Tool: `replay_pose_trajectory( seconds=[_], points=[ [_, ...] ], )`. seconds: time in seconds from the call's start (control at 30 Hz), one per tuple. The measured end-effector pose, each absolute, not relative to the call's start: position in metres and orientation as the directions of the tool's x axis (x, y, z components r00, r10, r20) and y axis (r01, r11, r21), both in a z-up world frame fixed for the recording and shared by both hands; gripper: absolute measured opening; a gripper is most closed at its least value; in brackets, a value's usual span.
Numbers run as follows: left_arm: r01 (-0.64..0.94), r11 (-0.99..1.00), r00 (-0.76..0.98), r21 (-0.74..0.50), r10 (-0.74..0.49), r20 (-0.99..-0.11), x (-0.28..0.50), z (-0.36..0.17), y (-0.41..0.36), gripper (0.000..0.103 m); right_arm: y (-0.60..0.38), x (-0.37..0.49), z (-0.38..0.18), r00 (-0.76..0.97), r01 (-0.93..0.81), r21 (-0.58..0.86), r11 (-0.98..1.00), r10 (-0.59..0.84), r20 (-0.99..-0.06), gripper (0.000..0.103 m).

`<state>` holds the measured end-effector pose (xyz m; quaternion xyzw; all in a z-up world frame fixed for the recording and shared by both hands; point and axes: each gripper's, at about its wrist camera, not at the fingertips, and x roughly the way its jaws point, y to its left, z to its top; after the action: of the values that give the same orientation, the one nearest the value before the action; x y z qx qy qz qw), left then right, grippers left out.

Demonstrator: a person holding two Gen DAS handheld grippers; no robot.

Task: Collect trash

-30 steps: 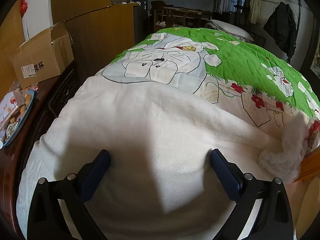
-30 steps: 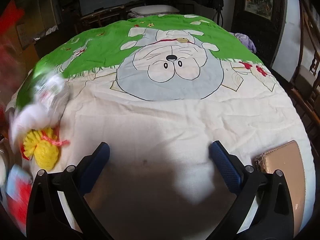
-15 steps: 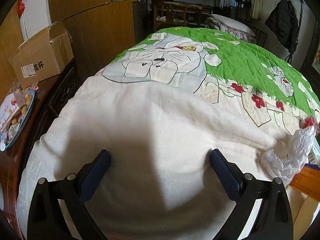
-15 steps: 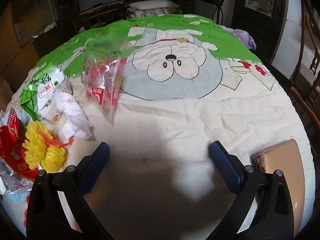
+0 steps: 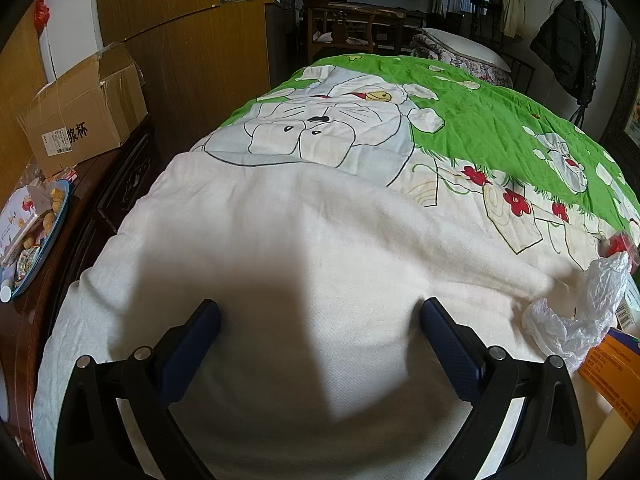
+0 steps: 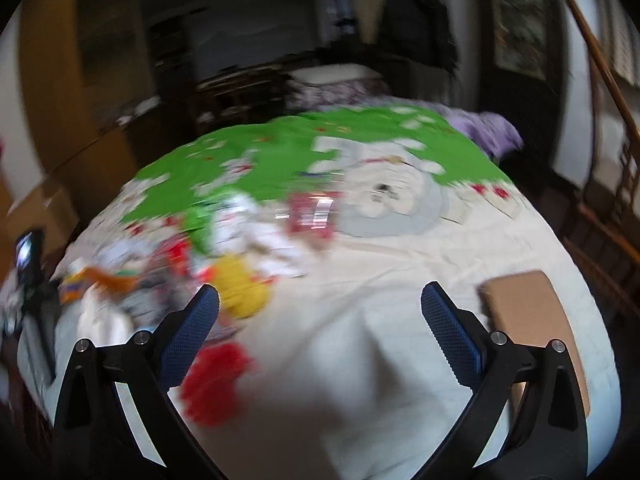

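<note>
Both grippers hover over a bed with a cream and green cartoon quilt (image 5: 304,240). My left gripper (image 5: 320,312) is open with nothing between its fingers; a crumpled white plastic bag (image 5: 580,312) and an orange box (image 5: 612,364) lie to its right. My right gripper (image 6: 320,300) is open and empty too, in a blurred view. A heap of trash lies ahead and left of it: a yellow net bundle (image 6: 242,288), a red wrapper (image 6: 212,384), a red-and-clear packet (image 6: 312,216), white bags (image 6: 248,224).
A tan wallet-like case (image 6: 532,320) lies on the quilt to the right. A dark wooden cabinet on the left holds a cardboard box (image 5: 84,108) and a blue plate of snacks (image 5: 36,236). Chairs, a pillow and hanging coats stand beyond the bed.
The right wrist view has swung left and pulled back, bringing the trash heap towards the middle and blurring the picture. The left wrist view has shifted slightly, showing more of the white bag and orange box.
</note>
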<state>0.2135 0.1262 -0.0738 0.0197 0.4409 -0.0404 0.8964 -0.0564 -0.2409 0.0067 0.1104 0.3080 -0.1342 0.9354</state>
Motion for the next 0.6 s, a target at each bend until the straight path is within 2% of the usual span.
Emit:
replay_pose_trajectory(
  seconds=[0.23, 0.53, 0.6],
  points=[
    [0.09, 0.996, 0.608, 0.0, -0.055, -0.792, 0.214, -0.073, 0.126, 0.099, -0.2, -0.048, -0.003, 0.791, 0.186, 0.159, 0.97, -0.052, -0.61, 0.097],
    [0.089, 0.996, 0.608, 0.0, -0.054, -0.792, 0.214, -0.074, 0.126, 0.099, -0.205, -0.051, -0.011, 0.781, 0.173, 0.229, 0.958, 0.008, -0.624, 0.097],
    [0.05, 0.999, 0.603, -0.002, -0.031, -0.797, 0.213, -0.074, 0.124, 0.099, -0.212, -0.052, -0.015, 0.776, 0.183, 0.242, 0.953, 0.012, -0.63, 0.097]
  ],
)
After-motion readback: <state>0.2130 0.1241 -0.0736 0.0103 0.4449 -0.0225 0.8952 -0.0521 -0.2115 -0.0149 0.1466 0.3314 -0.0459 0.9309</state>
